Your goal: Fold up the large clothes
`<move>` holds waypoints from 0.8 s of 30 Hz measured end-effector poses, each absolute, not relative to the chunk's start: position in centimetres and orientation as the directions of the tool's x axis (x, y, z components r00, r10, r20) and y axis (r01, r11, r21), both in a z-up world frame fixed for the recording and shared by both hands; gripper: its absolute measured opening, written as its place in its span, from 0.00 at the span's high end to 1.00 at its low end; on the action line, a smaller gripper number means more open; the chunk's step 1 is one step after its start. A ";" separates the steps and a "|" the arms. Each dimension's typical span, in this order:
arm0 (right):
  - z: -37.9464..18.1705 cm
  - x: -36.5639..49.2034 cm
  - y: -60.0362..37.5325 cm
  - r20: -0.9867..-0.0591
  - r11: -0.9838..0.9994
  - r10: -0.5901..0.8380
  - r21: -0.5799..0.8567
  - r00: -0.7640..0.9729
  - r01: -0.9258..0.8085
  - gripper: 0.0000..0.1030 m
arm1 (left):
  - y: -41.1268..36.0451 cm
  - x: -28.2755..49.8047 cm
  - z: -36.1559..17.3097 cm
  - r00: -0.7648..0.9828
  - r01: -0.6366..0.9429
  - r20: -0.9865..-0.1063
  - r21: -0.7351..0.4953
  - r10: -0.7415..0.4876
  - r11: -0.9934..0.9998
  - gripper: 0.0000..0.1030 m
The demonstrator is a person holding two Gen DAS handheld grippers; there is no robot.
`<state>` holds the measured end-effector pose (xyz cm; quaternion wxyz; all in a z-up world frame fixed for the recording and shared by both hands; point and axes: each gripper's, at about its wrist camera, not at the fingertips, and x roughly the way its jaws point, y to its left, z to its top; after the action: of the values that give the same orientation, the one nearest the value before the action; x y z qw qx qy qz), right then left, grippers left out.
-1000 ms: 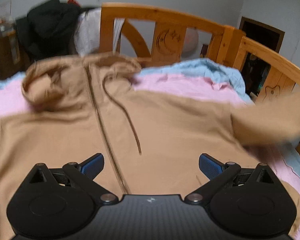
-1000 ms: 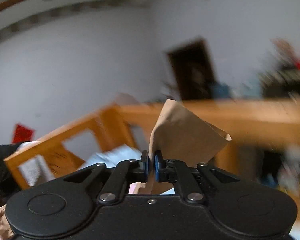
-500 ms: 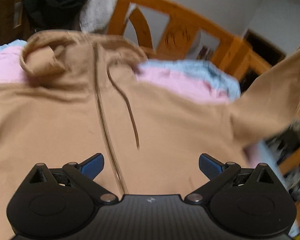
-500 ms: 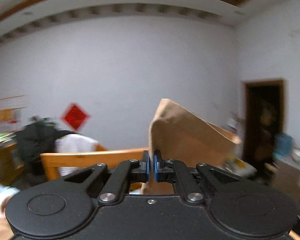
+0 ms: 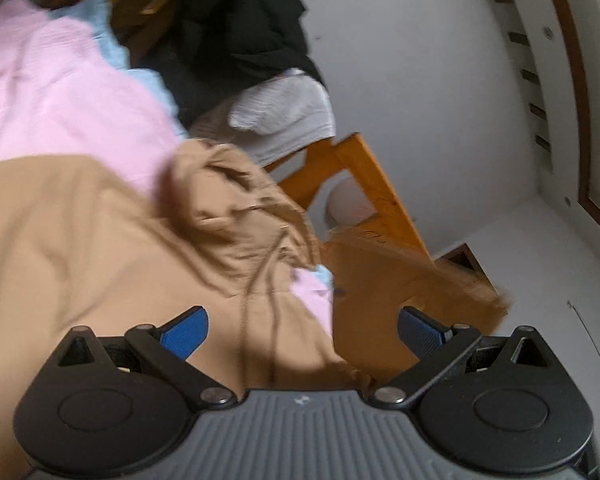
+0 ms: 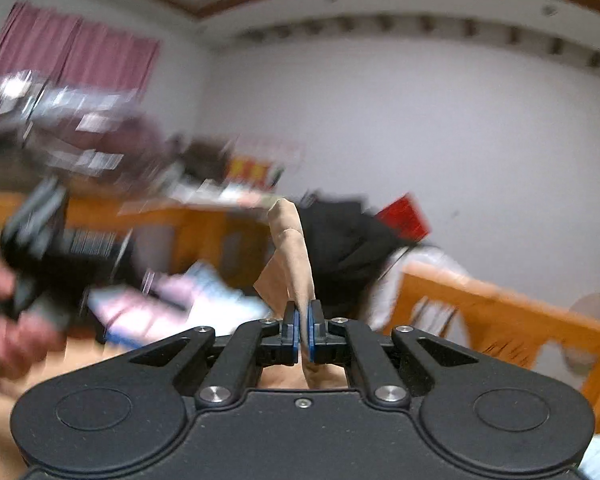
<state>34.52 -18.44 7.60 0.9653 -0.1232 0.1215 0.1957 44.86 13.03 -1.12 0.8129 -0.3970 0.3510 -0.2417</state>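
Observation:
A tan zip hoodie (image 5: pixel 80 240) lies spread on the pink bedding (image 5: pixel 48 92), its hood (image 5: pixel 228 196) bunched toward the headboard and its drawstring trailing down the front. My left gripper (image 5: pixel 302 330) hovers over the hoodie's chest, open, with nothing between its blue pads. One tan sleeve (image 5: pixel 412 280) is lifted across the right of the left wrist view. My right gripper (image 6: pixel 303 330) is shut on the sleeve's cuff (image 6: pixel 294 256), which stands up above its pads. A person's hand holding the left gripper (image 6: pixel 32 248) shows blurred at the left of the right wrist view.
A wooden headboard (image 5: pixel 372 188) runs behind the hood, seen too as orange rails (image 6: pixel 500 304). A black jacket (image 5: pixel 236 32) and a white garment (image 5: pixel 284 108) hang over it. Light blue bedding (image 5: pixel 100 20) edges the pink. White walls stand behind.
Both views have rolled and swung sideways. The lifted sleeve has travelled with my right gripper across the hoodie toward the left. My left gripper stays open over the chest.

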 end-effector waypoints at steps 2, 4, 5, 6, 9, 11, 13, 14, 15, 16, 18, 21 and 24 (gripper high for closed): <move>4.6 33.8 -16.1 -0.357 0.869 0.364 -0.201 0.860 -0.451 0.97 | 14.1 44.5 -2.9 0.610 0.070 -0.406 -0.828 -0.681 0.556 0.01; 1.9 33.8 -13.9 -0.412 0.845 0.374 -0.217 0.831 -0.488 0.97 | 14.7 44.3 -5.0 0.568 0.016 -0.446 -0.834 -0.691 0.552 0.01; 0.9 33.7 -12.9 -0.434 0.837 0.373 -0.224 0.820 -0.499 0.97 | 15.0 44.2 -5.8 0.548 -0.008 -0.466 -0.833 -0.695 0.553 0.01; -0.1 33.2 -11.9 -0.452 0.829 0.372 -0.232 0.811 -0.509 0.97 | 15.2 44.2 -6.6 0.533 -0.028 -0.477 -0.836 -0.699 0.549 0.01; -2.7 30.5 -11.9 -0.481 0.800 0.365 -0.275 0.797 -0.533 0.97 | 15.2 44.3 -8.0 0.508 -0.076 -0.491 -0.844 -0.708 0.531 0.01; -4.1 29.4 -11.9 -0.497 0.790 0.363 -0.283 0.788 -0.543 0.97 | 14.7 44.5 -8.8 0.482 -0.103 -0.505 -0.844 -0.716 0.526 0.01; -4.6 28.6 -11.3 -0.500 0.780 0.359 -0.303 0.788 -0.548 0.97 | 14.1 44.7 -8.7 0.447 -0.120 -0.546 -0.821 -0.708 0.558 0.01; -4.7 28.1 -11.3 -0.500 0.776 0.361 -0.307 0.787 -0.551 0.97 | 13.7 44.7 -8.6 0.438 -0.119 -0.567 -0.806 -0.698 0.580 0.01; -4.8 27.6 -11.2 -0.497 0.772 0.361 -0.316 0.790 -0.551 0.97 | 13.4 44.7 -8.5 0.429 -0.113 -0.580 -0.795 -0.693 0.596 0.01; -4.4 27.3 -11.4 -0.493 0.768 0.362 -0.324 0.791 -0.553 0.97 | 13.1 44.7 -8.5 0.422 -0.111 -0.584 -0.792 -0.693 0.600 0.01; -4.4 26.4 -11.3 -0.486 0.752 0.369 -0.345 0.792 -0.562 0.97 | 12.4 44.8 -8.9 0.383 -0.159 -0.607 -0.786 -0.696 0.598 0.01; -4.8 25.6 -11.0 -0.491 0.731 0.375 -0.365 0.787 -0.576 0.96 | 11.7 44.6 -9.4 0.377 -0.237 -0.640 -0.765 -0.669 0.599 0.04; -5.3 25.0 -10.6 -0.503 0.719 0.376 -0.371 0.778 -0.588 0.95 | 11.2 44.8 -9.0 0.400 -0.210 -0.649 -0.752 -0.647 0.625 0.40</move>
<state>25.05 -10.59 -5.31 0.9053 -0.2636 0.2003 0.2663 44.76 11.18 -9.04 0.7311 -0.4067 0.5271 -0.1494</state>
